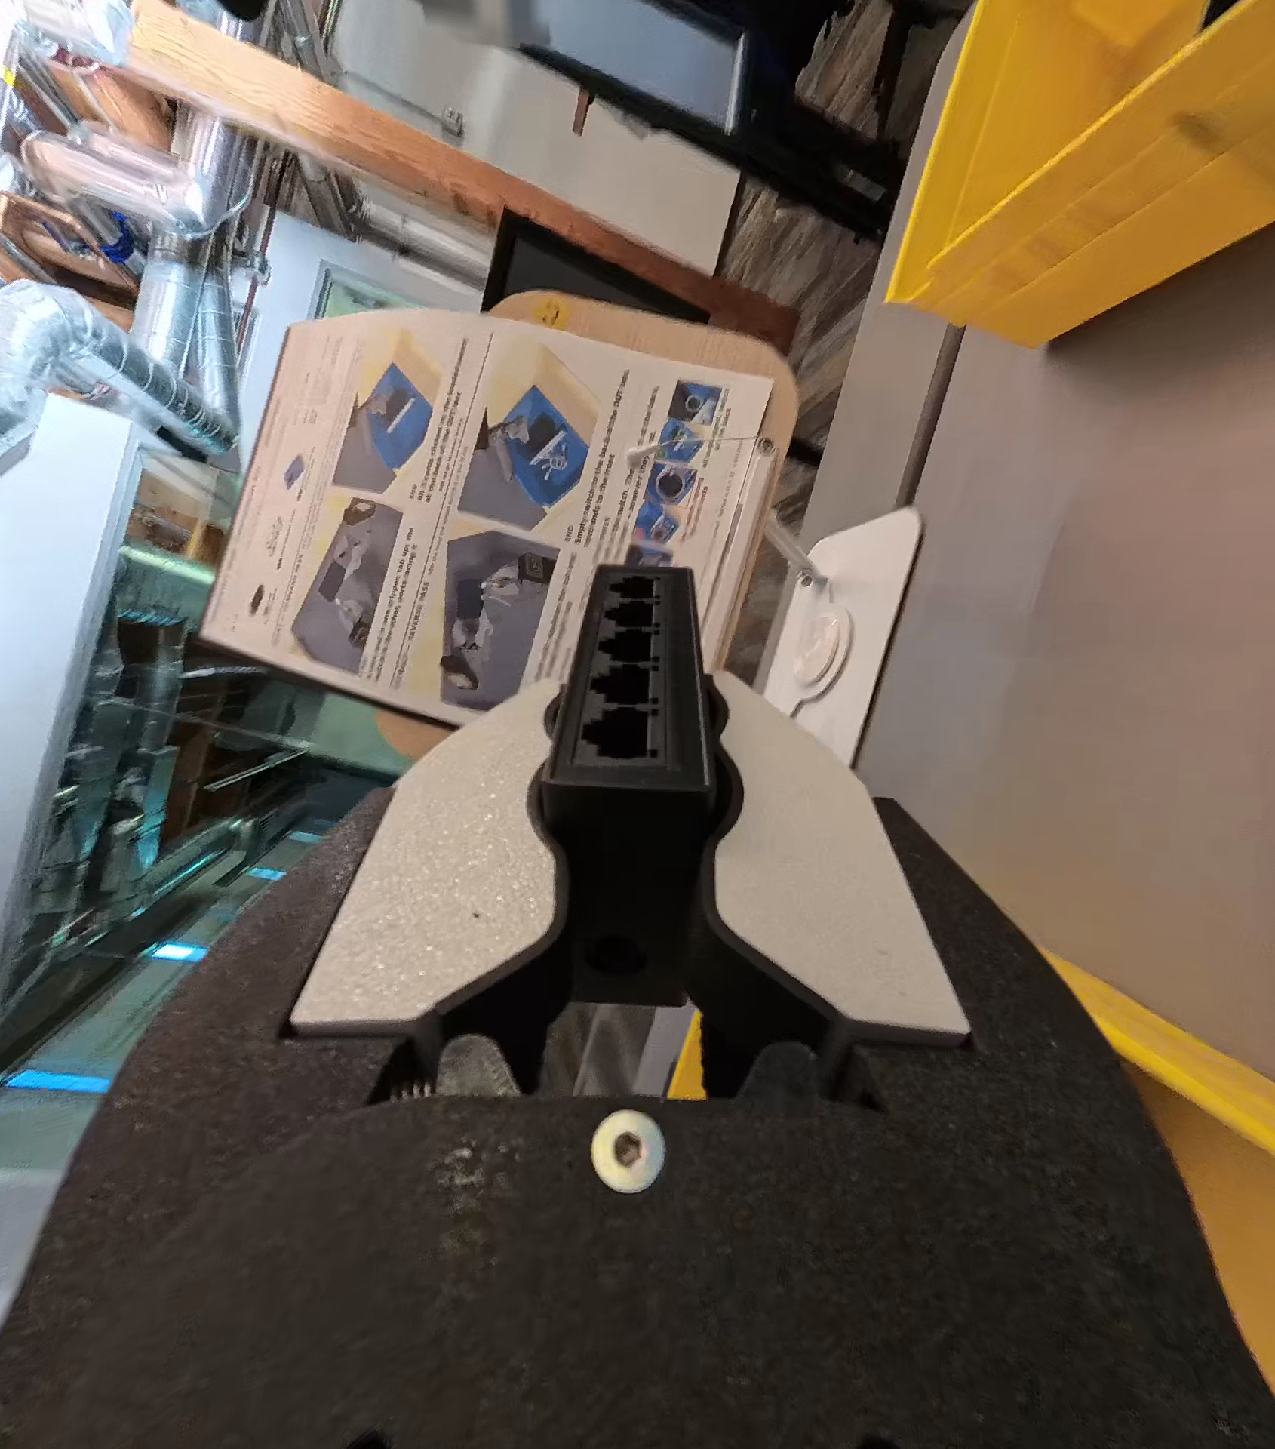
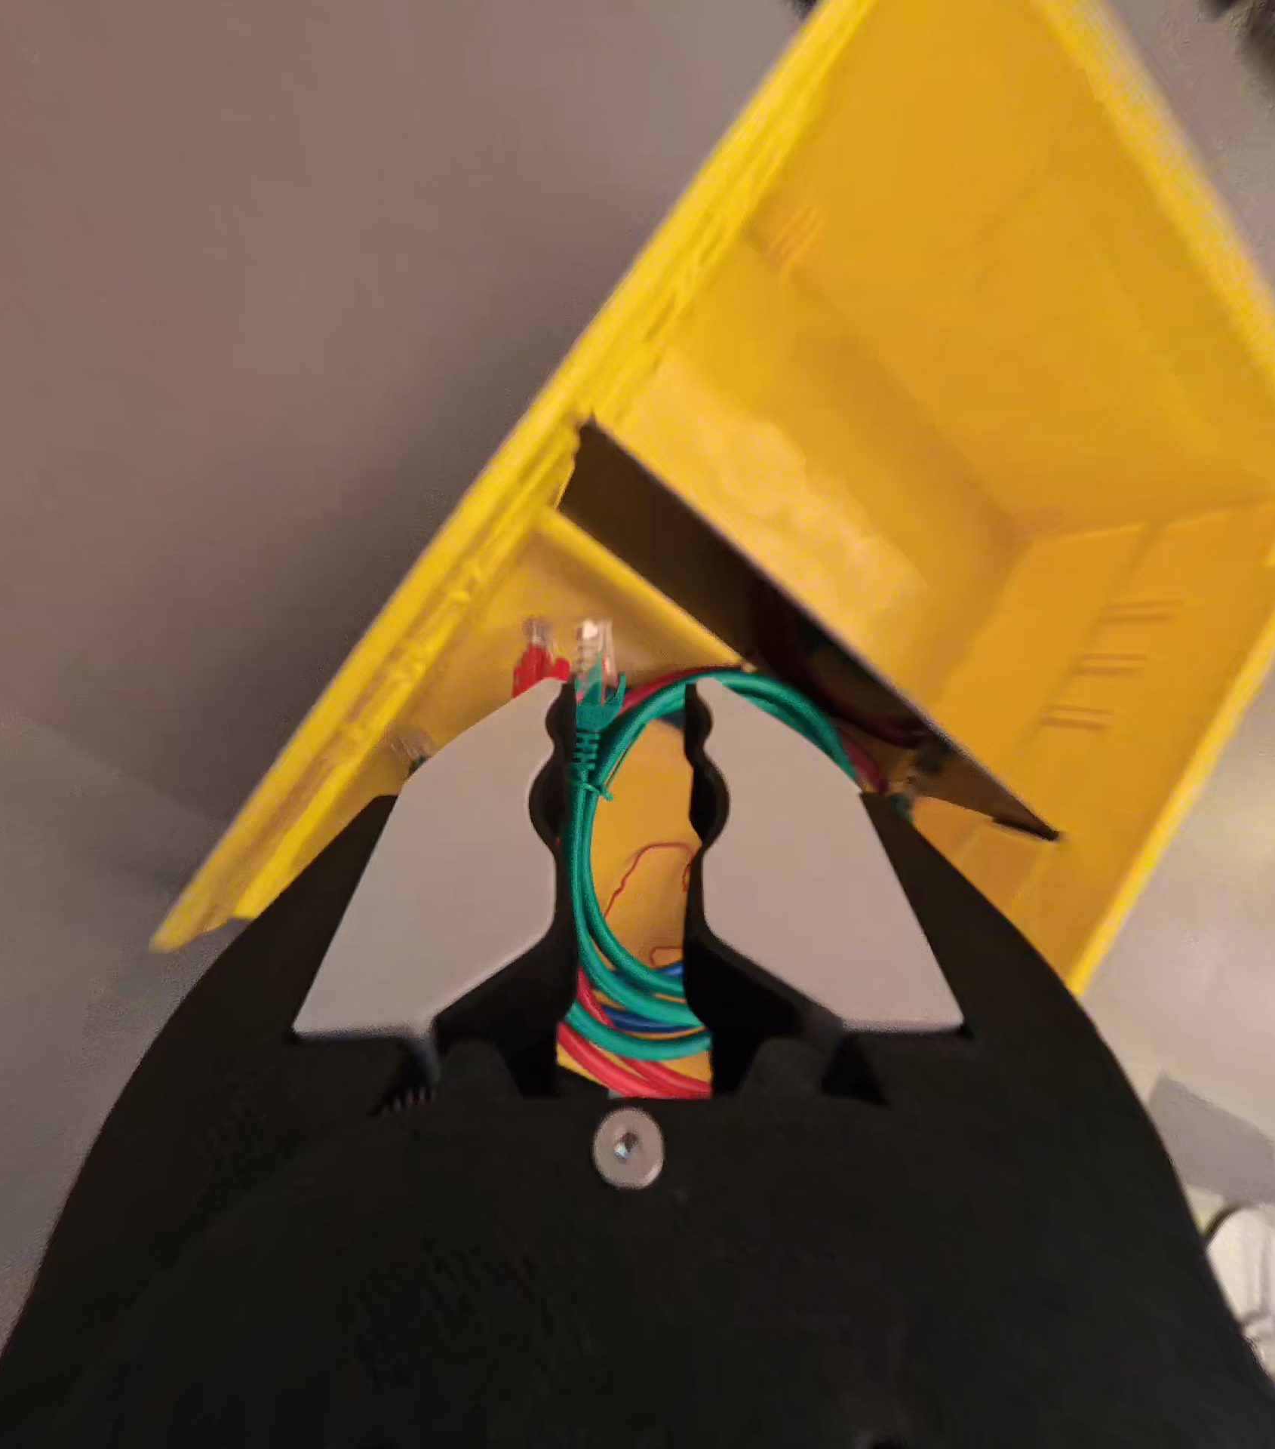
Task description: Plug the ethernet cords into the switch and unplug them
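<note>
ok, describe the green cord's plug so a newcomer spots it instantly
Start at the yellow bin and go to the compartment nearer the camera, where coloured cords are coiled. The green cord runs up between the open fingers of the right tool. Its plug is clear with a green boot, beside a red-booted plug on its left.
</note>
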A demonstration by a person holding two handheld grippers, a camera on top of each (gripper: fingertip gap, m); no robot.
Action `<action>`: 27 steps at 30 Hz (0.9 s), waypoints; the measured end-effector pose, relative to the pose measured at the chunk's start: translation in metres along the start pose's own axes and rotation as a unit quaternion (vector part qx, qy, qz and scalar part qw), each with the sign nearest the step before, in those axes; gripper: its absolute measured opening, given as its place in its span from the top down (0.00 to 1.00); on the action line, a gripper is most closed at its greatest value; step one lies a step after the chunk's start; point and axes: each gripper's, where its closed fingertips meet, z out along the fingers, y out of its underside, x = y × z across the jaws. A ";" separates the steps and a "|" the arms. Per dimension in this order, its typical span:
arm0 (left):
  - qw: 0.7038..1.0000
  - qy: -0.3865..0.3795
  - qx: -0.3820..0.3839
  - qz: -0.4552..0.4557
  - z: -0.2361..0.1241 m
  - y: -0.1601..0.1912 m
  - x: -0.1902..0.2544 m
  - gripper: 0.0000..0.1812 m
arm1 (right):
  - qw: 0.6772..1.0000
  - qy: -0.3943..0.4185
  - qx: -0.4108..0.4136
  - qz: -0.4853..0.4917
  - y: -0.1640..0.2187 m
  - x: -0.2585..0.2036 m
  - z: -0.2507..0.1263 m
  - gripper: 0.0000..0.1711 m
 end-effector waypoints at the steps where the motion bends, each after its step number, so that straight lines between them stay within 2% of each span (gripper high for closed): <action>1: 0.999 0.016 0.022 -0.017 -0.002 -0.004 0.001 0.83 | 0.999 0.015 0.039 -0.006 -0.011 0.002 -0.016 0.84; 2: 0.998 0.037 0.044 -0.038 -0.005 -0.009 0.003 0.83 | 0.996 0.036 0.085 -0.018 -0.024 0.003 -0.036 0.83; 4: 0.989 0.085 0.096 -0.071 -0.012 -0.020 0.009 0.83 | 0.973 0.068 0.207 -0.076 -0.061 -0.011 -0.080 0.74; 5: 0.984 0.099 0.120 -0.087 -0.015 -0.025 0.010 0.83 | 0.954 0.065 0.272 -0.112 -0.080 -0.029 -0.103 0.70; 7: 0.973 0.118 0.157 -0.122 -0.021 -0.033 0.009 0.83 | 0.906 0.044 0.371 -0.198 -0.109 -0.078 -0.142 0.69; 11: 0.954 0.173 0.206 -0.133 -0.035 -0.046 0.019 0.83 | 0.806 0.057 0.474 -0.349 -0.140 -0.165 -0.180 0.71; 14: 0.953 0.182 0.219 -0.102 -0.042 -0.052 0.026 0.83 | 0.765 0.056 0.517 -0.380 -0.160 -0.200 -0.193 0.72; 18: 0.950 0.193 0.235 -0.071 -0.050 -0.061 0.034 0.83 | 0.754 0.026 0.527 -0.391 -0.174 -0.218 -0.192 0.73; 22: 0.943 0.209 0.253 -0.053 -0.057 -0.067 0.042 0.83 | 0.753 -0.009 0.510 -0.415 -0.171 -0.228 -0.182 0.81; 27: 0.936 0.220 0.269 -0.049 -0.061 -0.072 0.046 0.83 | 0.752 0.009 0.491 -0.441 -0.165 -0.232 -0.177 0.85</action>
